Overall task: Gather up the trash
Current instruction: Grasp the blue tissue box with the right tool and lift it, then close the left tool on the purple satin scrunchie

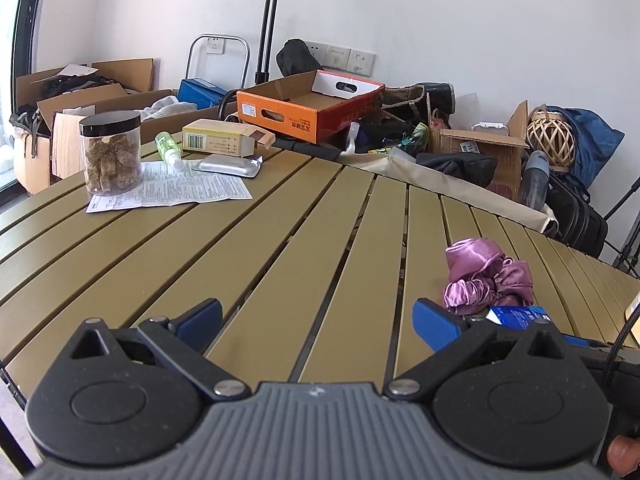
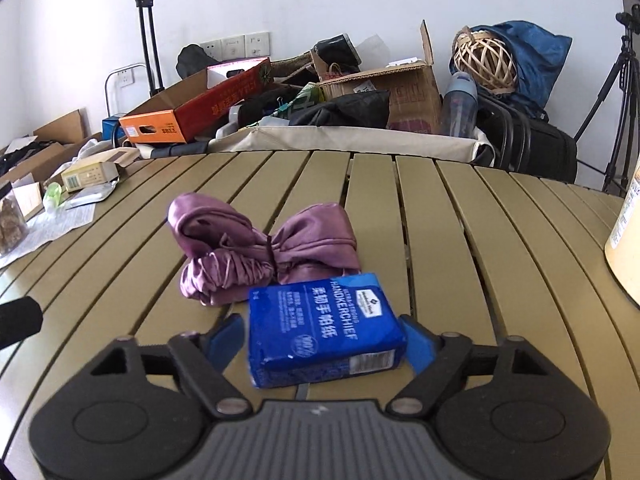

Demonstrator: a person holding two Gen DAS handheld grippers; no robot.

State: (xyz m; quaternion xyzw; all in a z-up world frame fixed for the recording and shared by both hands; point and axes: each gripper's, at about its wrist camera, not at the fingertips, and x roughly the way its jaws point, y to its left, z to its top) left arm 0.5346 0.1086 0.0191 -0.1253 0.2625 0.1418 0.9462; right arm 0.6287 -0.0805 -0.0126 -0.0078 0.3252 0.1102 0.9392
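Observation:
My right gripper (image 2: 322,340) is open, and a blue handkerchief tissue pack (image 2: 322,330) lies between its blue pads; the left pad stands apart from it. The pack's corner shows in the left wrist view (image 1: 516,316). My left gripper (image 1: 316,320) is open and empty over the slatted table (image 1: 240,248). A printed paper leaflet (image 1: 176,190), a silver foil pack (image 1: 228,165), an open beige carton (image 1: 220,138) and a small green bottle (image 1: 168,150) lie at the table's far left.
A purple satin cloth (image 2: 260,252) lies just beyond the tissue pack. A clear jar with a black lid (image 1: 112,156) stands on the leaflet. A pale container (image 2: 626,240) stands at the right edge. Boxes, bags and a trolley crowd the wall behind.

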